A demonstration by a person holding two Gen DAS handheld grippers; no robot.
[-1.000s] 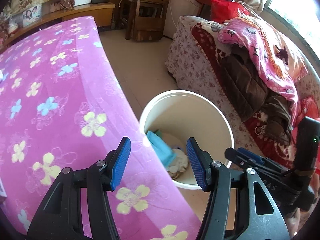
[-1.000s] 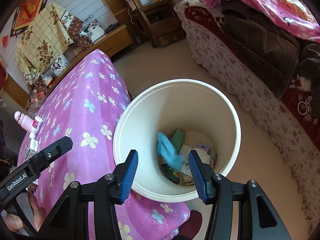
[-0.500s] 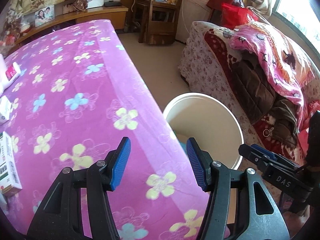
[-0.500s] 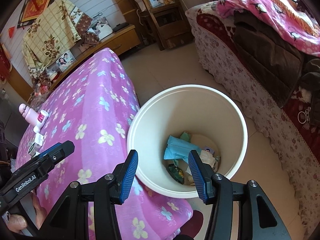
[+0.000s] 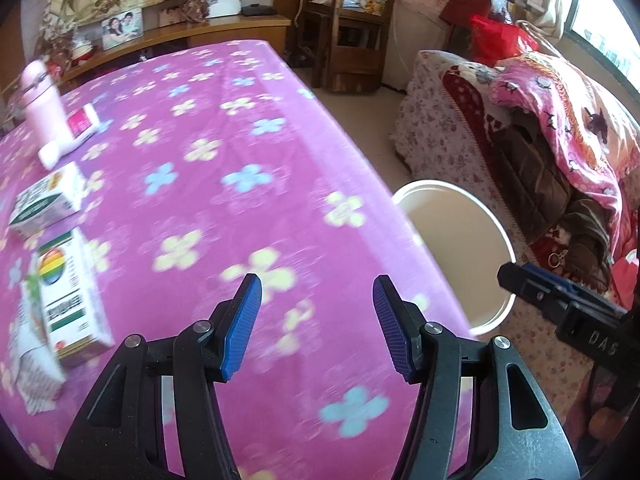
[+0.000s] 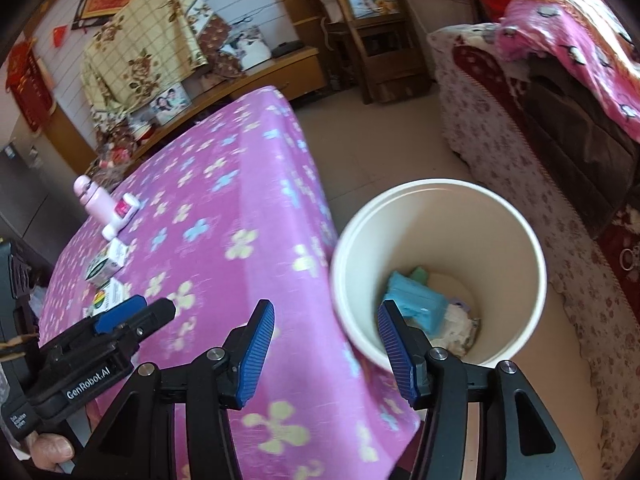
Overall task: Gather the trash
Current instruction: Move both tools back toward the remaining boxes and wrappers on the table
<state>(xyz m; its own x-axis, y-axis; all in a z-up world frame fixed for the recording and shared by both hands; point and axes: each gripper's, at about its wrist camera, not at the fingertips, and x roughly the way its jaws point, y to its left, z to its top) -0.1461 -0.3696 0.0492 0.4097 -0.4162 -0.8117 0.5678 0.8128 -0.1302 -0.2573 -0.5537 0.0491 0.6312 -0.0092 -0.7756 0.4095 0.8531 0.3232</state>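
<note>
Swung off the bin (image 6: 440, 272) toward boxes (image 5: 68, 292) far left of left gripper (image 5: 316, 320), both grippers' jaws apart and empty; right gripper (image 6: 326, 346) widened a touch, so approach low, square to a box.

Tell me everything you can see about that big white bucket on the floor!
The white bucket is round, smooth and plastic-looking, standing upright and open on the tiled floor, against the hanging edge of the pink flowered tablecloth. At its bottom lie a light blue packet, something green and crumpled pale wrappers.

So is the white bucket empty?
No, the white bucket has a blue packet and crumpled scraps at the bottom.
</note>
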